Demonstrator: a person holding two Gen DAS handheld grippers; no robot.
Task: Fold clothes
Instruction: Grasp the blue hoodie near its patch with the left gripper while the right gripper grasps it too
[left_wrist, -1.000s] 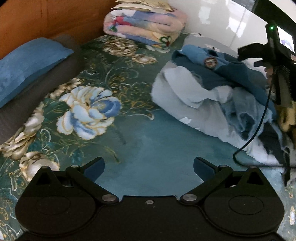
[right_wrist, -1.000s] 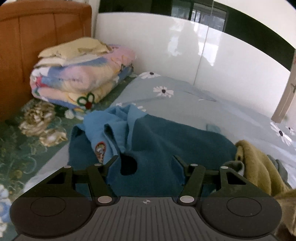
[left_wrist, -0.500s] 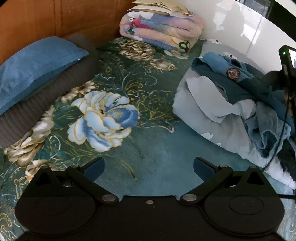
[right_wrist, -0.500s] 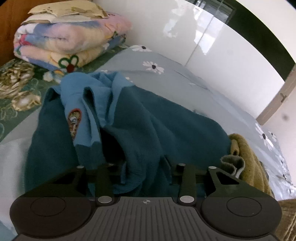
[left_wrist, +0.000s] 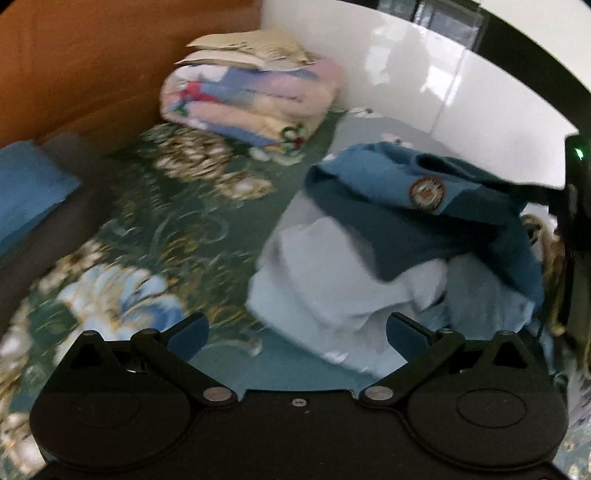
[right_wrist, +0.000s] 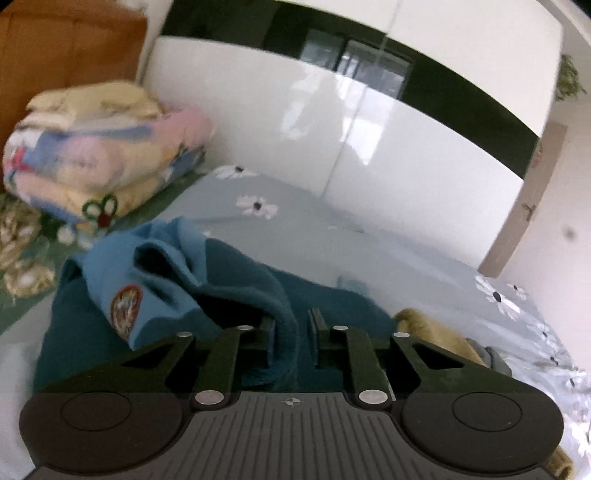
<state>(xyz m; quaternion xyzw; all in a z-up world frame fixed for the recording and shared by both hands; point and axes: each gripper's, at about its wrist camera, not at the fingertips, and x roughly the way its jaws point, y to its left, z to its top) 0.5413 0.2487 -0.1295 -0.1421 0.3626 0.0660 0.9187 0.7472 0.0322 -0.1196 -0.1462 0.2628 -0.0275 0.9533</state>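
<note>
while right gripper (right_wrist: 293, 328) pinches teal garment (right_wrist: 236, 280), open bedspread (left_wrist: 177, 236) leftward

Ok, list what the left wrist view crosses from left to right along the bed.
Blue pillow → folded floral quilt → teal garment with the round badge → right tongs at the frame's edge.

**Colours and patterns on the bed**

Fleece top (right_wrist: 229, 295): dark teal body, lighter blue collar, round orange-red badge (right_wrist: 125, 306). Garment under it (left_wrist: 325, 280): pale grey-white. Bedspread (left_wrist: 177, 236): dark green, gold scrolls, big blue-and-cream flowers. Sheet (right_wrist: 295, 229): pale grey-blue with white daisies, dark centres. Folded quilt (left_wrist: 251, 99): pink, cream, blue, red and green flowers. Pillow (left_wrist: 26, 184): plain blue. Headboard (left_wrist: 92, 55): orange-brown wood. Claws: black.
</note>
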